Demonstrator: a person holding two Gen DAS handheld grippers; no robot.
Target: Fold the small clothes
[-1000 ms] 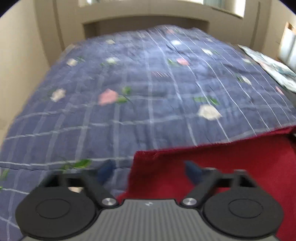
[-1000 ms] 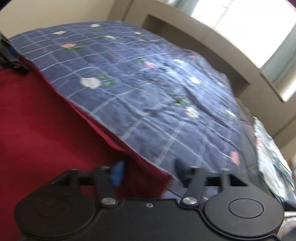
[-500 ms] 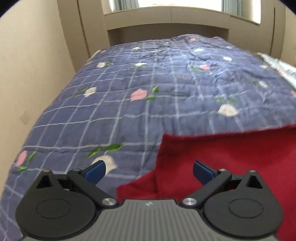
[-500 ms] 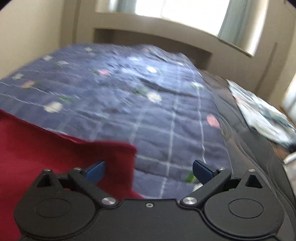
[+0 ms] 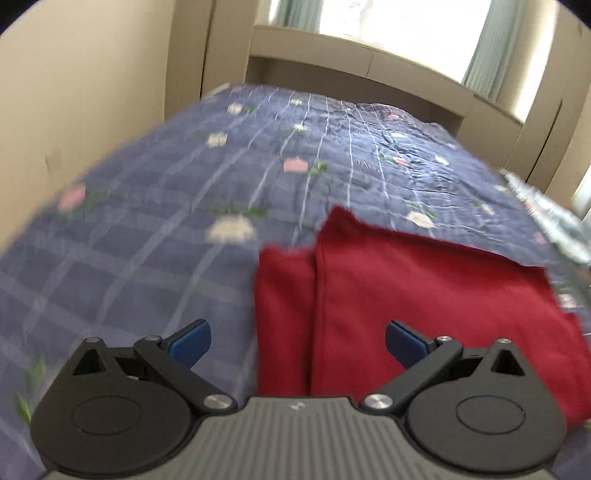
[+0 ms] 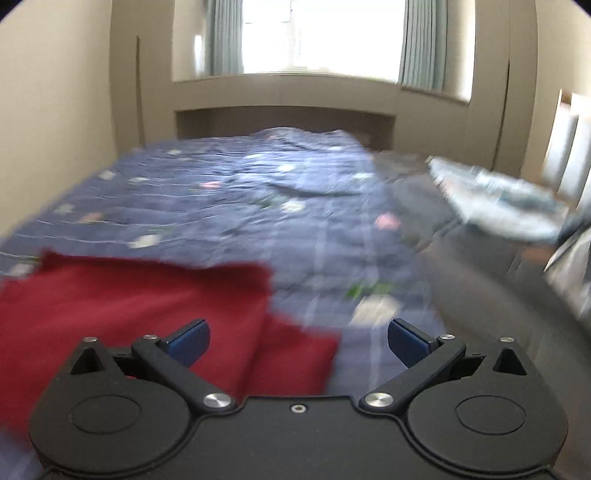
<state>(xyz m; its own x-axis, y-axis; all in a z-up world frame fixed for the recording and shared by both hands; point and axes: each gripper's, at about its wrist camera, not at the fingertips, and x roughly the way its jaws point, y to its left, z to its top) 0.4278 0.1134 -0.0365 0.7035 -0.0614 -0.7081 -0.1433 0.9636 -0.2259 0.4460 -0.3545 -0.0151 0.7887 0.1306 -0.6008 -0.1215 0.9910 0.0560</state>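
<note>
A red garment (image 5: 406,295) lies folded on the blue checked floral bedspread (image 5: 184,206), with an upper layer lying over a lower one that sticks out at the left. My left gripper (image 5: 297,341) is open and empty, above the garment's near left edge. In the right wrist view the same red garment (image 6: 129,302) lies at the lower left. My right gripper (image 6: 297,339) is open and empty, above the garment's right corner. Both views are blurred.
A beige wall (image 5: 74,92) runs along the bed's left side. A headboard shelf (image 6: 284,118) and a bright window (image 6: 321,33) stand at the far end. A pale patterned cloth (image 6: 498,199) lies on grey bedding at the right.
Both grippers have opened wider and pulled up and back from the red garment. The garment's folded layer now lies flat on the bed, with more of the room in view.
</note>
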